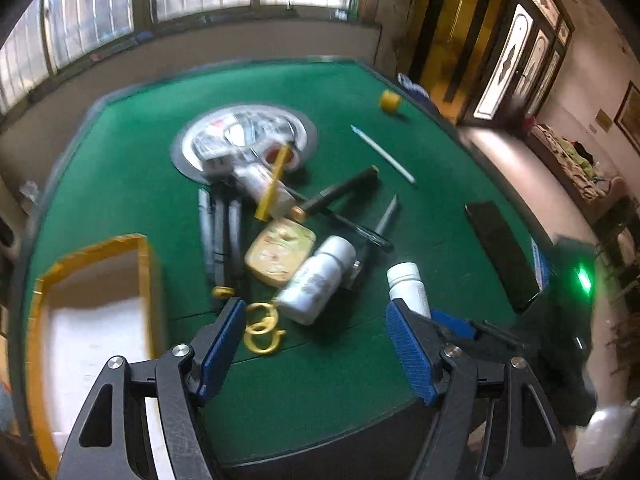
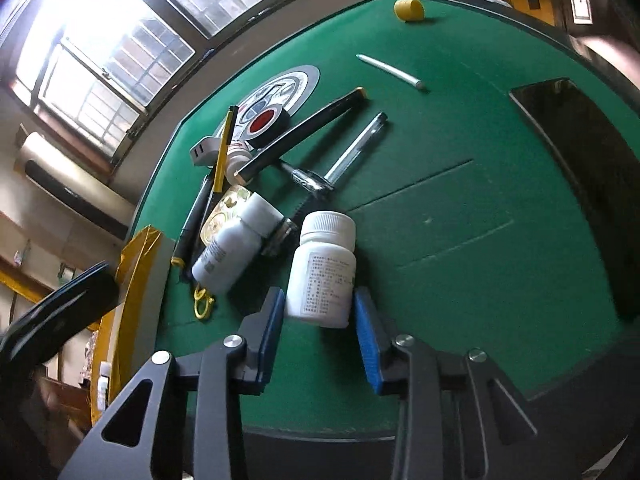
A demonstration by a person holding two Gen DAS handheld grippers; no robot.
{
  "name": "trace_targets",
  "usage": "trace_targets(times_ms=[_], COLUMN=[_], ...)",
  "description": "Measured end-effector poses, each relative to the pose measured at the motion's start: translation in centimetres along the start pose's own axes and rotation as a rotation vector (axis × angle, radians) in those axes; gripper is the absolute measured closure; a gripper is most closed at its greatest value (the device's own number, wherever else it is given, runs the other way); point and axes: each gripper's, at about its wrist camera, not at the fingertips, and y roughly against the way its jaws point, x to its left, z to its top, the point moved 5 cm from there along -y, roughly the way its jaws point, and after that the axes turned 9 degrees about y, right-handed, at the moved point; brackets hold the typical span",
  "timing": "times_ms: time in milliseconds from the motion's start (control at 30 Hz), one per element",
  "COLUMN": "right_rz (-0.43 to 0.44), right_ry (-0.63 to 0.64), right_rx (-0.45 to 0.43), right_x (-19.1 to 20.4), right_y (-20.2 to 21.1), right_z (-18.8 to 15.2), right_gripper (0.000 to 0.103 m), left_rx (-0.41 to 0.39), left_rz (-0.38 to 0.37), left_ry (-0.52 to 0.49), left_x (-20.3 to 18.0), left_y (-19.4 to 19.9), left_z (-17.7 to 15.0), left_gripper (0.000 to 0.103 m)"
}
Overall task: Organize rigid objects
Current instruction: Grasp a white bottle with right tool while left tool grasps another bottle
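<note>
The right gripper (image 2: 319, 322) has its jaws drawn in narrow around the base of a white pill bottle (image 2: 322, 268), the blue pads at its sides, though I can't tell that they're pressing yet; the left gripper (image 1: 316, 338) hangs wide open with nothing between its pads. From where I stand, the green table (image 2: 460, 216) carries it all, with the yellow-edged box (image 1: 92, 300) at its near left corner, likely where things belong. Beside the gripped bottle lies a second white bottle (image 2: 232, 248) on its side, just apart. I'd say squeeze square on the bottle's flanks, lift straight up, and keep clear of the yellow rings (image 1: 262, 330) and pens (image 1: 220, 236)
</note>
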Motion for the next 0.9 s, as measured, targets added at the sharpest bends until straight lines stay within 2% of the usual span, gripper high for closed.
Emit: trace_targets(times_ms=[67, 200, 233, 300, 367, 433, 567, 700, 767, 800, 833, 900], right_rz=[0.013, 0.051, 0.061, 0.077, 0.092, 0.104, 0.094, 0.082, 0.083, 0.081, 0.082, 0.086], right_ry=[0.005, 0.003, -0.001, -0.002, -0.004, 0.0, 0.013, 0.016, 0.015, 0.016, 0.018, 0.021], right_rx=[-0.008, -0.01, -0.008, -0.006, -0.004, -0.003, -0.012, -0.017, -0.018, -0.017, -0.014, -0.009], right_x=[-0.2, -0.4, -0.5, -0.6, -0.7, -0.8, -0.5, -0.2, -0.1, 0.0, 0.1, 0.3], right_y=[0.2, 0.3, 0.3, 0.3, 0.3, 0.3, 0.4, 0.3, 0.2, 0.2, 0.0, -0.1], right_z=[-0.1, -0.1, -0.1, -0.1, -0.1, -0.1, -0.2, -0.3, -0.3, -0.2, -0.1, 0.0], right_gripper=[0.069, 0.069, 0.069, 0.069, 0.068, 0.069, 0.068, 0.068, 0.068, 0.068, 0.068, 0.068], left_rx=[0.022, 0.069, 0.061, 0.06, 0.071, 0.076, 0.035, -0.014, -0.011, -0.006, 0.002, -0.003], left_rz=[0.015, 0.151, 0.144, 0.063, -0.016, -0.043, -0.088, -0.039, -0.01, -0.031, -0.044, -0.008], left_ry=[-0.009, -0.05, -0.019, 0.024, 0.023, 0.025, 0.015, -0.108, -0.079, -0.06, -0.065, -0.088], left_x=[-0.6, -0.9, -0.7, -0.7, -0.8, -0.4, 0.7, 0.5, 1.0, 1.0, 0.5, 0.0], left_y=[-1.6, -4.1, -4.1, -4.1, -4.3, -4.1, -3.2, -3.2, -3.0, -2.8, -2.6, -2.8], left_z=[0.2, -0.2, -0.6, -1.2, -1.5, -1.6, -0.4, 0.8, 1.3, 1.3, 0.9, 0.4], left_gripper=[0.027, 0.029, 0.029, 0.031, 0.032, 0.032, 0.032, 0.032, 0.032, 0.032, 0.032, 0.031])
